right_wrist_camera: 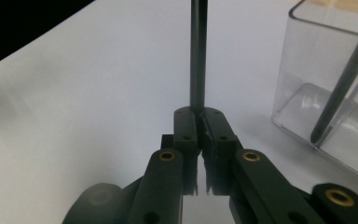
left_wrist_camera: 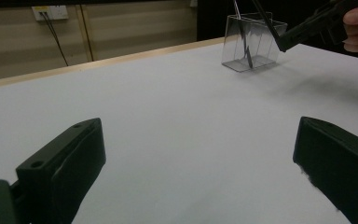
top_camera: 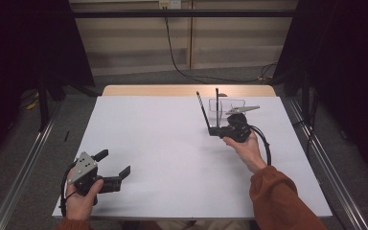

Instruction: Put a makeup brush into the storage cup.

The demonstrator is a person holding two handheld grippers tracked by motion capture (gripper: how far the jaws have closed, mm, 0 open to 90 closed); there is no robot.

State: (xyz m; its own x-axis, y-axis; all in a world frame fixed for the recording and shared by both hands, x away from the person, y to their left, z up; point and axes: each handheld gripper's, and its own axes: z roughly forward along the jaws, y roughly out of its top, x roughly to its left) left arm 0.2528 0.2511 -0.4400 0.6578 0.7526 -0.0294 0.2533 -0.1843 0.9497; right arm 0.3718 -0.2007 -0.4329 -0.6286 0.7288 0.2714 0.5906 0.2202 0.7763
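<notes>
My right gripper (top_camera: 214, 131) is at the far right of the white table (top_camera: 163, 143), shut on the lower end of a thin dark rod (top_camera: 202, 110) that stands nearly upright. In the right gripper view the jaws pinch that rod (right_wrist_camera: 198, 56) between their tips. Just beside it stands a clear square container (right_wrist_camera: 307, 56) with a second dark rod (right_wrist_camera: 342, 88) leaning inside. The left gripper view also catches the container (left_wrist_camera: 256, 51) and the right gripper (left_wrist_camera: 307, 30) beside it. My left gripper (top_camera: 115, 162) rests near the front left corner, open, with nothing between its fingers (left_wrist_camera: 70, 158).
The table's wooden far edge (top_camera: 187, 90) borders the white sheet. Metal rails (top_camera: 24, 163) run along both sides on the floor. A black cable (top_camera: 177, 62) hangs down the back wall.
</notes>
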